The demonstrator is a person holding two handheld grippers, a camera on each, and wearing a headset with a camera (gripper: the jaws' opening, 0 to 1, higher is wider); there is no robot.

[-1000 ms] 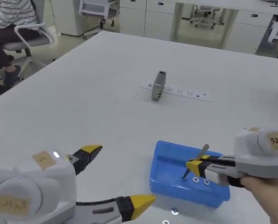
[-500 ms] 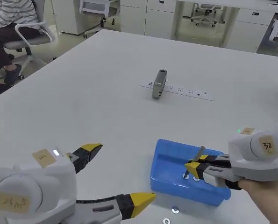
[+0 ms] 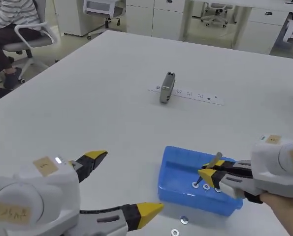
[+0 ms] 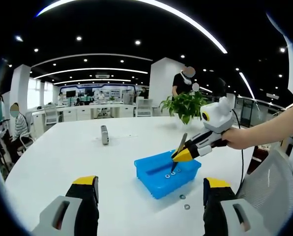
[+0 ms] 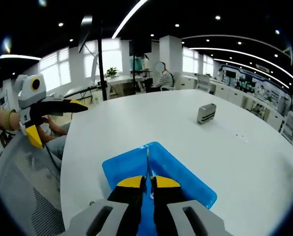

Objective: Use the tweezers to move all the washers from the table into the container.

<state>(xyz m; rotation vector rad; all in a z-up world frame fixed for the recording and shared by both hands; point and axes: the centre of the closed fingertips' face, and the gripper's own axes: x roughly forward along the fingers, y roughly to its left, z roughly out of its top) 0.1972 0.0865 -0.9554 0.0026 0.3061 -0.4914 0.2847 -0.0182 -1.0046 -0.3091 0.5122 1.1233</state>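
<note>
Shifted slightly rightward, right tool (image 3: 209, 177) clamps tweezers (image 3: 215, 160) inside container (image 3: 178, 172); left tool (image 3: 126, 183) gapes.

I see washers (image 3: 206, 186) in the container (image 3: 178, 172), two loose washers (image 3: 184, 220) on the bench (image 3: 112, 98) before it, a box (image 3: 167, 88) well behind.

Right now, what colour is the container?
The container is blue; the head view shows it best.

Glossy blue plastic container (image 3: 173, 191), shiny metal washers (image 3: 184, 220), matt table (image 3: 112, 98)
</note>
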